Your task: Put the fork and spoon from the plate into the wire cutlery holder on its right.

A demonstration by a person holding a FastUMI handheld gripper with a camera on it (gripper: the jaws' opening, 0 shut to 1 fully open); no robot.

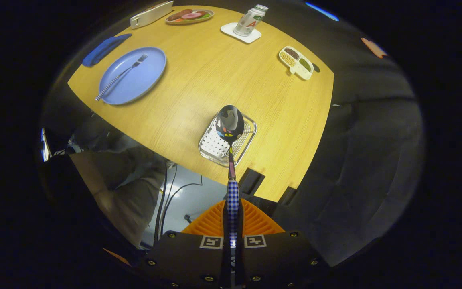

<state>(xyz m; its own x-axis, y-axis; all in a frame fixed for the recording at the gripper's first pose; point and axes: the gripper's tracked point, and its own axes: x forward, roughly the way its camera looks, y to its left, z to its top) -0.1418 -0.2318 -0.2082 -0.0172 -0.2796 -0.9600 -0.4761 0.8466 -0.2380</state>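
Observation:
My gripper (232, 218) is shut on the blue-checked handle of a spoon (230, 122), whose shiny bowl points away from the orange fingers (211, 220). The spoon's bowl hangs high above the wire cutlery holder (227, 140), which stands near the table's near edge. Far off to the left lies a blue plate (132, 75) with a fork (120, 76) on it, its checked handle pointing toward the table's edge.
The wooden table (215, 80) also carries a blue cloth (103, 49) beyond the plate, a white case (151, 14), a plate of food (189, 16), a bottle (250, 20) on a white coaster, and a divided snack dish (296, 62). Floor and cables lie below the table's near edge.

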